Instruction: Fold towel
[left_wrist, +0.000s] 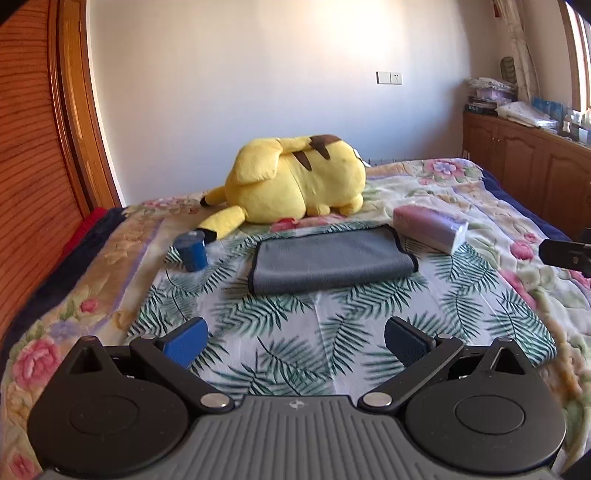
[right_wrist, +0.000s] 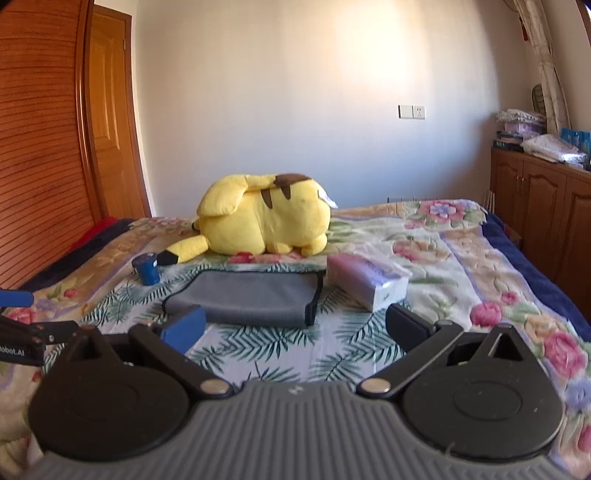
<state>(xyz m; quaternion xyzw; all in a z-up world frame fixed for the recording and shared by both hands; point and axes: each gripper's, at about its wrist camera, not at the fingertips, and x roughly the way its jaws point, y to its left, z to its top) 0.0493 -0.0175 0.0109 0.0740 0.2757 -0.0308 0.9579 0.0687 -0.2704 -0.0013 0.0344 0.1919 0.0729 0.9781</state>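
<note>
A grey towel (left_wrist: 332, 260) with dark edging lies folded flat on a palm-leaf cloth (left_wrist: 295, 332) on the bed; it also shows in the right wrist view (right_wrist: 251, 299). My left gripper (left_wrist: 295, 343) is open and empty, hovering short of the towel's near edge. My right gripper (right_wrist: 295, 325) is open and empty, just in front of the towel's near edge. The right gripper's tip shows at the right edge of the left wrist view (left_wrist: 565, 253); the left gripper's blue fingertip shows at the left of the right wrist view (right_wrist: 16, 298).
A yellow plush toy (left_wrist: 295, 181) lies behind the towel. A blue cylinder (left_wrist: 192, 251) stands left of it, a wrapped tissue pack (left_wrist: 430, 229) right of it. A wooden wardrobe (left_wrist: 33, 184) flanks the bed's left; wooden cabinets (left_wrist: 528, 166) stand on the right.
</note>
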